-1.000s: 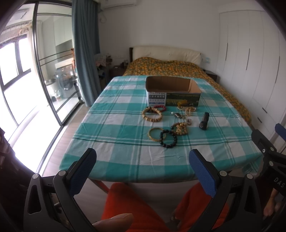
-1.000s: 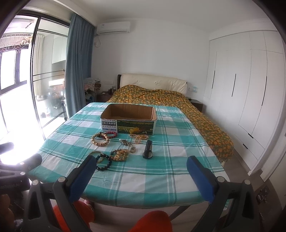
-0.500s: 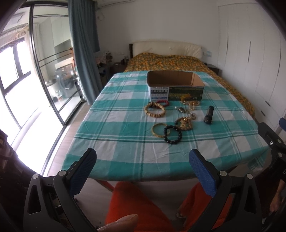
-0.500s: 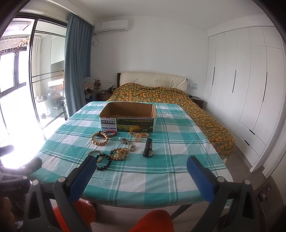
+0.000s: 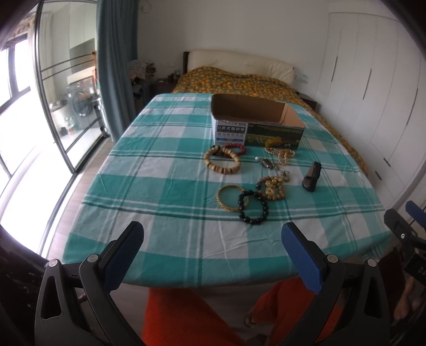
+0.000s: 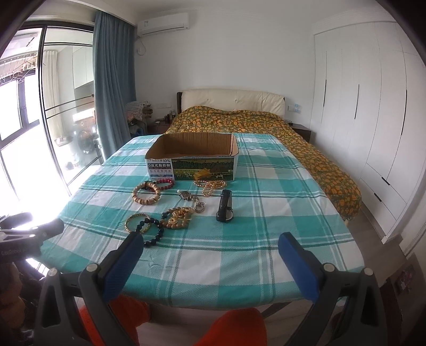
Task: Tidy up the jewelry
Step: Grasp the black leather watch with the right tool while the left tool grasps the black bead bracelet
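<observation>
Though beside round bracelets, black clip [image 6: 225,205] lengthwise toward cardboard box [image 6: 191,157].

A checked cloth [image 6: 239,255] covers the desk; behind it a bed [image 6: 239,119], curtain [image 6: 111,79], wardrobe [image 6: 372,106] and air conditioner [image 6: 163,24].

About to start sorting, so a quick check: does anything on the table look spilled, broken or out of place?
Nothing looks spilled or damaged. The jewelry lies loose in front of the cardboard box, which looks empty as far as the view shows. The black bead bracelet overlaps the gold bangle. One oddity: a small black device sits among the pieces.
</observation>
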`<state>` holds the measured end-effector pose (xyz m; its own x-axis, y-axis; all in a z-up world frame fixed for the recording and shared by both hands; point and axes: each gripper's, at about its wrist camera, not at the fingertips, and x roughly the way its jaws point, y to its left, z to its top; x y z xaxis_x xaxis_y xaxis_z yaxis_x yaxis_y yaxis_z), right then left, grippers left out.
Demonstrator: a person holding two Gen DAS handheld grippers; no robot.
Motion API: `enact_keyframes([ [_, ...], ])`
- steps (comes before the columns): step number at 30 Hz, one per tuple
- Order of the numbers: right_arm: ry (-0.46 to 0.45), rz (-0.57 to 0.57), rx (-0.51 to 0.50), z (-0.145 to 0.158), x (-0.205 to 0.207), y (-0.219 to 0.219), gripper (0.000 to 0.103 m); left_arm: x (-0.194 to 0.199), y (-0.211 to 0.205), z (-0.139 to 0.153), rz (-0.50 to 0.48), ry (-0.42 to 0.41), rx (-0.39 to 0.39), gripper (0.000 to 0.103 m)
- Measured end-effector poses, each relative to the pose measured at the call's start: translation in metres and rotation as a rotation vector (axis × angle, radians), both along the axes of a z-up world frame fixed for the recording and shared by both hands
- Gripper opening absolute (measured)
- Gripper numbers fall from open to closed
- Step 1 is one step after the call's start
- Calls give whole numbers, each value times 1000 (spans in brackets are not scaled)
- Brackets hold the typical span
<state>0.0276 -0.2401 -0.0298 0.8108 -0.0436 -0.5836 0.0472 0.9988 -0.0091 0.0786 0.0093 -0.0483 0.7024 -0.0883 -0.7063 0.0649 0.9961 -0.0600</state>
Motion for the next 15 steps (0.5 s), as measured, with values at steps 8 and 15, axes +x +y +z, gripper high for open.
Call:
enact_keyframes([
  [8, 83, -11, -41, -32, 34, -9, 103, 35, -11, -38, -39, 90, 0, 103],
  [15, 117, -24, -34, -55, 55, -19, 103, 79, -31, -78, -41, 179, -57, 102],
])
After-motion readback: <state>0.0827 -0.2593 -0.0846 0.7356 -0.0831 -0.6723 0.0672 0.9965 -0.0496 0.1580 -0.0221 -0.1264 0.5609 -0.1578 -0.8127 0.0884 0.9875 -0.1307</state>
